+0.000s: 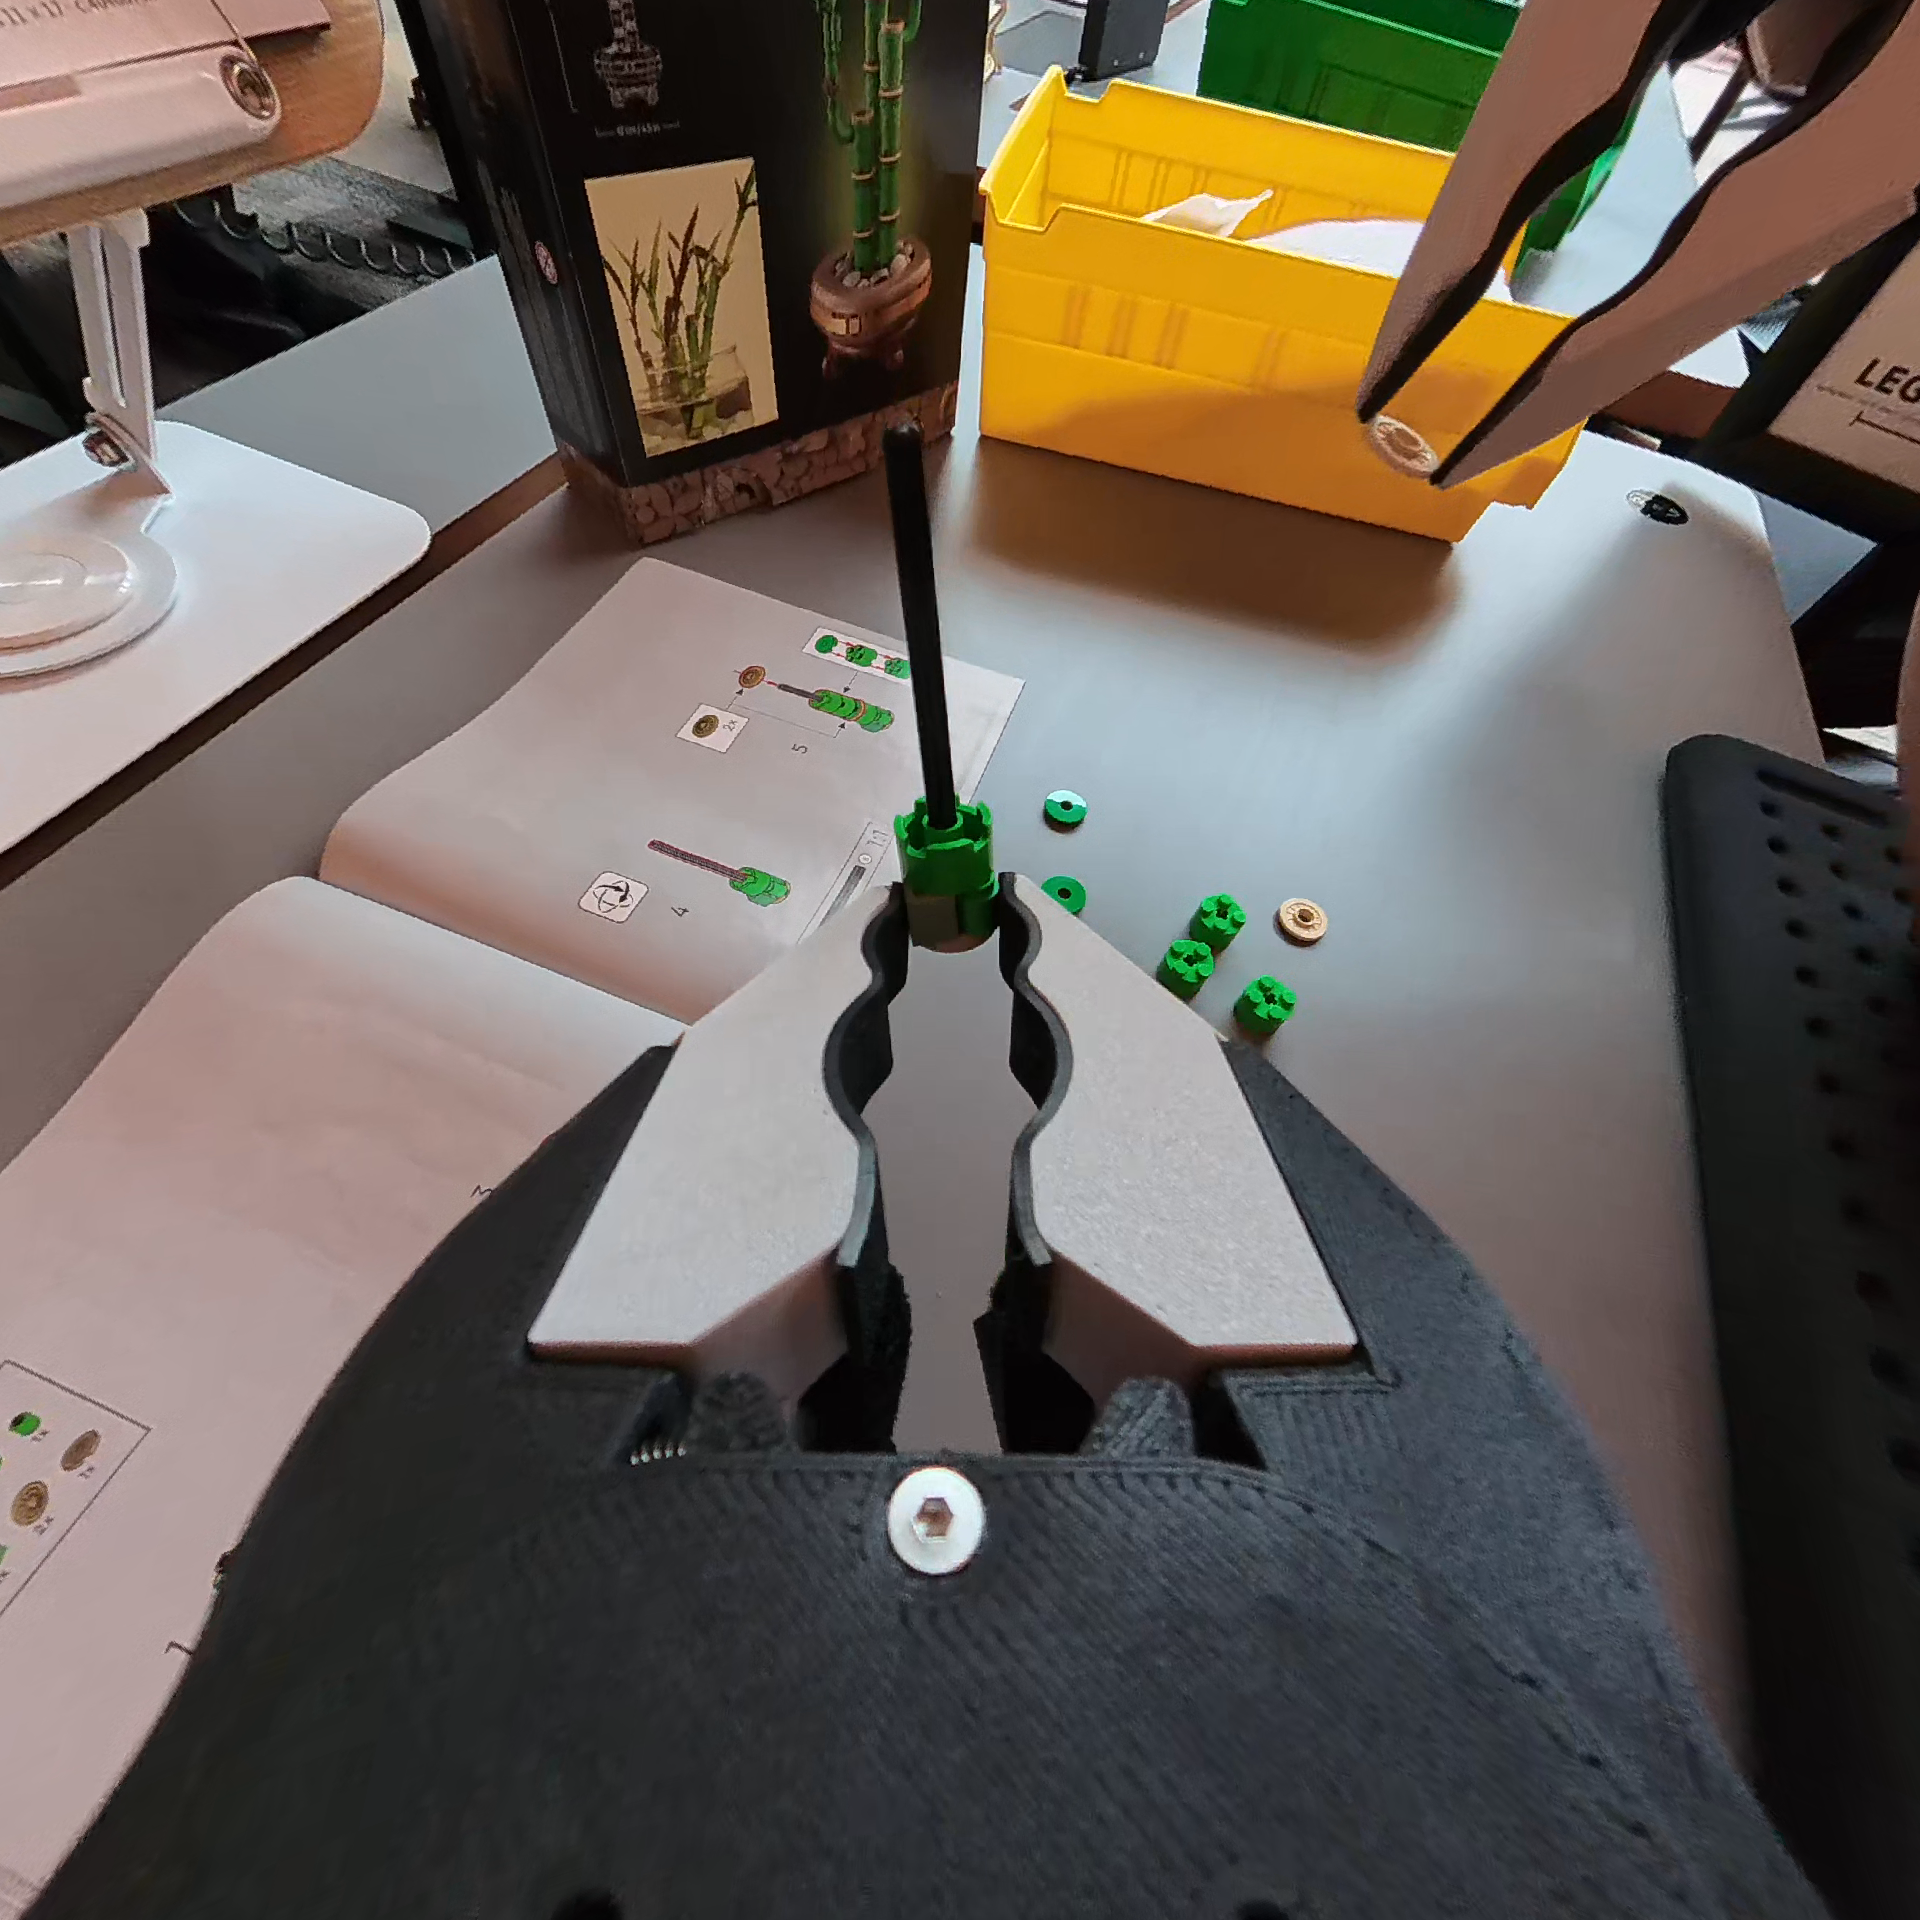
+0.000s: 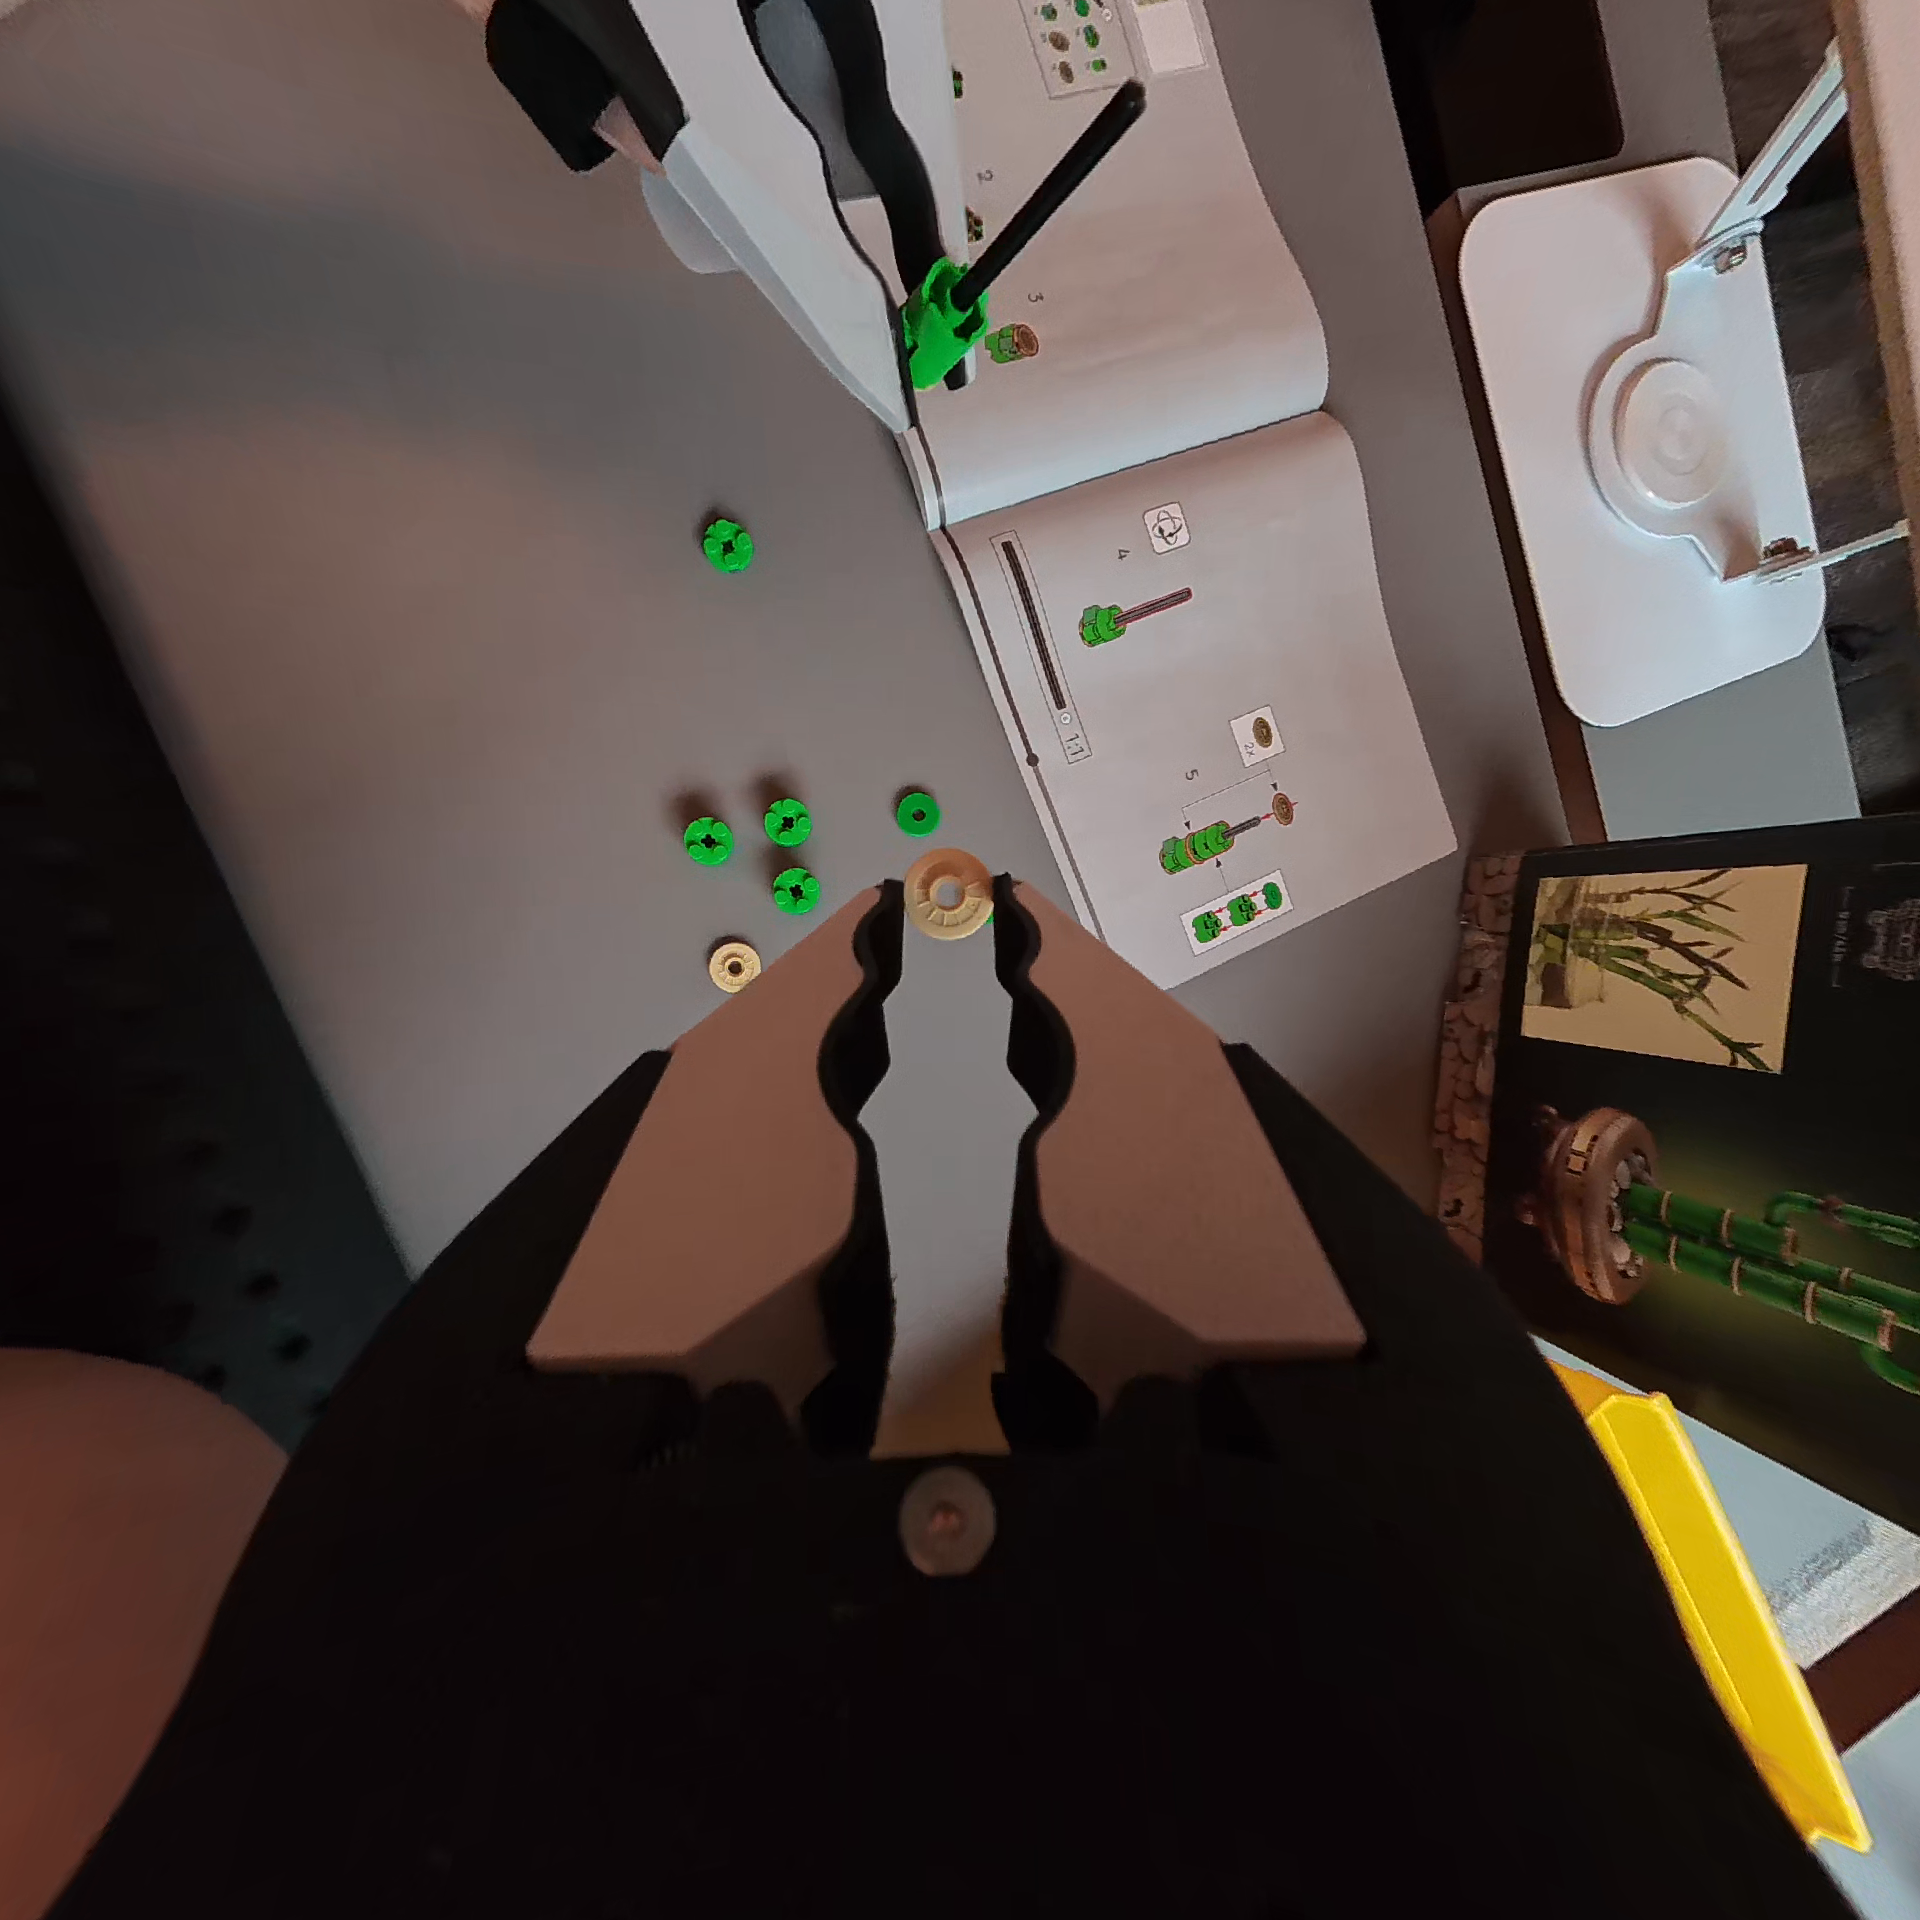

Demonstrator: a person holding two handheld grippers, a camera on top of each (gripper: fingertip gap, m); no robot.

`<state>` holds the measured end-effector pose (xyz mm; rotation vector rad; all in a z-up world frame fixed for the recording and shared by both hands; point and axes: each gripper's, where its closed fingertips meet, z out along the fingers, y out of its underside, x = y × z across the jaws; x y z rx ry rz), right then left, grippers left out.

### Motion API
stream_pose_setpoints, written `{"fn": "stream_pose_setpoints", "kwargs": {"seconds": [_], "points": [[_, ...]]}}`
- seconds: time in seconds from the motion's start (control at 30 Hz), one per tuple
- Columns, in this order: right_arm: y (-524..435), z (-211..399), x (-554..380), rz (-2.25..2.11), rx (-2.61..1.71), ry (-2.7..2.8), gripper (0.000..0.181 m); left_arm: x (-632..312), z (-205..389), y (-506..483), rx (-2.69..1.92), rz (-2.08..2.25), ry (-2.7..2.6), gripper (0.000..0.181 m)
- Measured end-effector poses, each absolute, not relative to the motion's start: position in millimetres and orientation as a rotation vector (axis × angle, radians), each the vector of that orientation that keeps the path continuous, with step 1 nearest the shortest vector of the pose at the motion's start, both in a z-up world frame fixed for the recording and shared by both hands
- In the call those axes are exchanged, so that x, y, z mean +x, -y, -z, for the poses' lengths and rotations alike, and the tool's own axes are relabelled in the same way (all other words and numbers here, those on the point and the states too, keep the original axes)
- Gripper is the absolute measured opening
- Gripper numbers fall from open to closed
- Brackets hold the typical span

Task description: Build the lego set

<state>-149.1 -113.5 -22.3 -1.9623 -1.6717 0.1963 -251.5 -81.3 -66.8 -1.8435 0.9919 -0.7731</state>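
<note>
Tongs on my left (image 1: 948,914) are clamped on a green round brick stack (image 1: 943,862) with a black axle (image 1: 920,623) standing up out of it, held just above the open instruction booklet (image 1: 644,790). My right tongs (image 2: 948,896) are pinched on a tan round plate (image 2: 945,894), gripped at its edges between the tips and raised above the grey surface (image 2: 416,520). From the left wrist view I see those right tongs (image 1: 1403,447) up high in front of the yellow bin (image 1: 1195,312), well apart from the axle's tip. Loose on the surface lie three green round bricks (image 1: 1216,920) close together, two flat green discs (image 1: 1064,808) near the booklet's edge, and a second tan plate (image 1: 1301,920) just beside the bricks. Behind the booklet I see the set's dark box (image 1: 727,260) standing upright.
</note>
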Motion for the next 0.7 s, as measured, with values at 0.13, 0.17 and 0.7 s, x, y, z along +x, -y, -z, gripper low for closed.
{"fn": "stream_pose_setpoints", "kwargs": {"seconds": [0.13,0.17,0.7], "points": [[111.8,22.3,-147.3,-0.183,-1.943,1.668,0.016,-254.3,67.0,79.9,-1.848,0.767,-0.986,0.015],[111.4,22.9,-146.6,-0.174,-1.940,1.676,0.016,-254.8,66.4,79.6,-1.847,0.767,-0.984,0.015],[108.8,19.8,-128.8,-0.169,-1.940,1.641,0.017,-256.8,48.3,80.3,-1.789,0.806,-0.939,0.015]]}}
